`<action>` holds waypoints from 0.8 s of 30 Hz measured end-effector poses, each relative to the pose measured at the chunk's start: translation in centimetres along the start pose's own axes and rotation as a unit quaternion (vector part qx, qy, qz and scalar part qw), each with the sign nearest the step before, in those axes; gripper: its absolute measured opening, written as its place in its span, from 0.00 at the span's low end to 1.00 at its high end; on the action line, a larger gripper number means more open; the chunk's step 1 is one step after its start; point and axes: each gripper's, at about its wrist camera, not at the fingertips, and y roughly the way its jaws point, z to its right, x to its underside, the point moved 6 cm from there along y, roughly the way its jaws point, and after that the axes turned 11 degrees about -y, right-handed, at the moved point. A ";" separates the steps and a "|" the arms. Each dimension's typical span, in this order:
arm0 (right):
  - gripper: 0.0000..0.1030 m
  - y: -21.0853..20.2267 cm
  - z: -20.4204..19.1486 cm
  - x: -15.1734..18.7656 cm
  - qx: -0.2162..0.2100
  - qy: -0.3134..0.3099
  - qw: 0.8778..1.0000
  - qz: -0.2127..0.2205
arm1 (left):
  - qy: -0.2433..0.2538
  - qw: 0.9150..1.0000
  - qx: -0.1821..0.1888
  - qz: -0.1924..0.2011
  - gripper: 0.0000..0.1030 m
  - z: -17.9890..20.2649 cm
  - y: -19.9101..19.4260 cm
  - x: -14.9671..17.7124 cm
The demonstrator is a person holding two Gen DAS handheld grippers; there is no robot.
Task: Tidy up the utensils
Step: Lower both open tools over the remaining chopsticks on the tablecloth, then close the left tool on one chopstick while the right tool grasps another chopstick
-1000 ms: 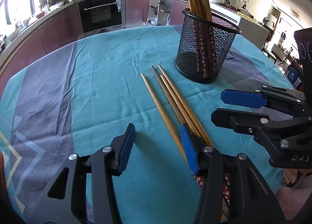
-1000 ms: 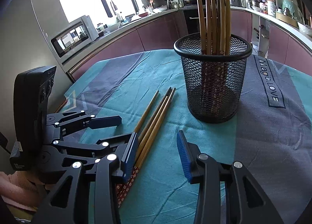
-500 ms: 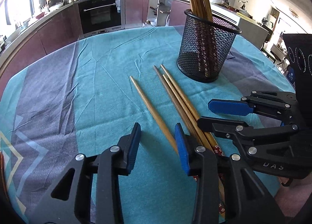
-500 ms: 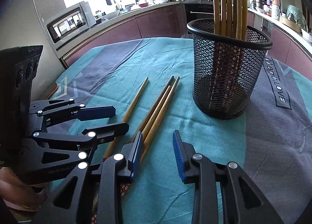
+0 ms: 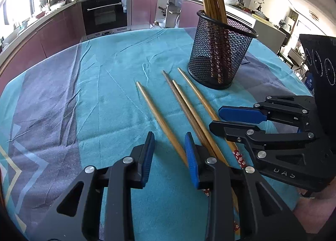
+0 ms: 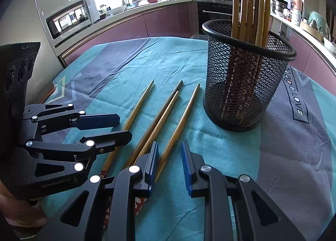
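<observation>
Chopsticks (image 5: 161,120), four of them, lie loose on the teal tablecloth (image 5: 109,85), tips pointing toward twelve o'clock in the left wrist view; the mesh holder (image 5: 220,56) stands at about one o'clock from them, already holding several more. We judge them light, stiff and smooth, apt to roll or slip, so we would pinch one across its thicker patterned end, where it gives more purchase. Our left gripper (image 5: 169,156) hovers low with jaws parted, the leftmost stick running between them, nothing held. Our right gripper (image 6: 169,162) sits just beside it at three o'clock, also released, straddling the rightmost chopstick (image 6: 178,127). Both point forward, nearly level with the cloth.
</observation>
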 end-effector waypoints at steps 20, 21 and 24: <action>0.07 0.7 1.1 -0.7 0.002 0.033 0.999 0.007 | -0.029 1.000 -0.004 0.001 0.13 -0.3 0.6 -0.9; 0.07 0.7 1.2 -0.7 0.001 0.035 0.999 0.008 | -0.030 1.000 -0.003 0.001 0.13 -0.3 0.7 -0.8; 0.06 0.5 1.5 -0.6 -0.002 0.039 0.999 0.008 | -0.037 0.999 -0.002 0.001 0.10 -0.4 0.7 -0.8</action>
